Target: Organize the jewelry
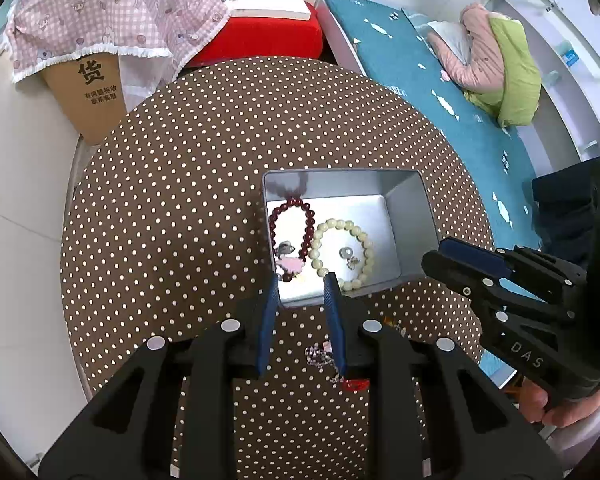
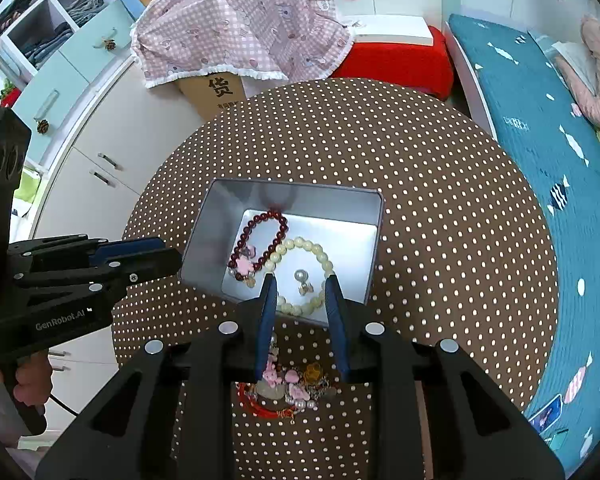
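A silver tin box (image 1: pixel 414 216) (image 2: pixel 204 232) sits on the round brown polka-dot table (image 1: pixel 220 140) (image 2: pixel 440 200). Inside lie a dark red bead bracelet (image 1: pixel 310 216) (image 2: pixel 256 222), a cream bead bracelet (image 1: pixel 340 225) (image 2: pixel 312 246), a pink charm (image 1: pixel 289 265) (image 2: pixel 244 264) and a pearl earring (image 1: pixel 345 253) (image 2: pixel 300 276). A pile of loose jewelry (image 2: pixel 292 384) (image 1: pixel 324 356) lies on the table in front of the box. My left gripper (image 1: pixel 302 284) is open and empty at the box's near edge. My right gripper (image 2: pixel 300 286) is open and empty above the box's near edge, with the pile below it.
A cardboard box (image 1: pixel 88 92) under a pink checked cloth (image 2: pixel 240 28) stands behind the table, next to a red stool (image 1: pixel 260 36). A teal bed (image 2: pixel 540 140) runs along the right. White cupboards (image 2: pixel 100 148) are on the left.
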`<state>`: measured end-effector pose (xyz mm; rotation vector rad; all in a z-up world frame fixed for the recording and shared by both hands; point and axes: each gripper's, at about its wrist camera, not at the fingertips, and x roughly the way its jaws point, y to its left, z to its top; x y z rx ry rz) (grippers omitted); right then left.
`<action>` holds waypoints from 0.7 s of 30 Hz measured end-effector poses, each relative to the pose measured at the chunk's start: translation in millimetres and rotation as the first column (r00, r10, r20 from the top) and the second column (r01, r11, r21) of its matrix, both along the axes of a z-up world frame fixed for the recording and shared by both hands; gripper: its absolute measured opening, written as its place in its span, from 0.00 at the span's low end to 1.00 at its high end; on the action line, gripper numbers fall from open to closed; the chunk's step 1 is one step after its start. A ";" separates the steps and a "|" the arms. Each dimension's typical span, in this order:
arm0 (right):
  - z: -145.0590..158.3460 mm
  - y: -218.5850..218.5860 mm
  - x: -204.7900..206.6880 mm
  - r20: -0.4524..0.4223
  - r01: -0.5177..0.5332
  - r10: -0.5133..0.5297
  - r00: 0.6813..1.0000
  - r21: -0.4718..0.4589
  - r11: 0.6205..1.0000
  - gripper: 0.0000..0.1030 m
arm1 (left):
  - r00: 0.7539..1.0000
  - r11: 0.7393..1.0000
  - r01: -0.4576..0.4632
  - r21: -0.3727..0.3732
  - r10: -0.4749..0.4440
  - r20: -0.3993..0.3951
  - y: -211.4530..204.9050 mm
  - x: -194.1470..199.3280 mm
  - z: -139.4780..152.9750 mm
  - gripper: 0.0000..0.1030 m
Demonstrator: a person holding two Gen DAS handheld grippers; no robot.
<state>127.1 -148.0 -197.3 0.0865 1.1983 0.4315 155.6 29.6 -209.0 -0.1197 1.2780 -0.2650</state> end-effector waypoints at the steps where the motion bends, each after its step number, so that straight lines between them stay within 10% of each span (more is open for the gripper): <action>1: 0.3 -0.2 -1.9 0.000 0.000 0.000 1.000 0.001 1.000 0.23 | 1.000 1.000 -0.001 0.001 0.001 -0.001 0.8 -2.0 -0.3 0.24; 21: -57.7 42.3 -27.5 -0.133 -0.143 0.137 0.982 -0.040 0.989 0.23 | 0.993 0.998 -0.056 0.001 0.056 -0.108 28.0 -47.0 -37.8 0.24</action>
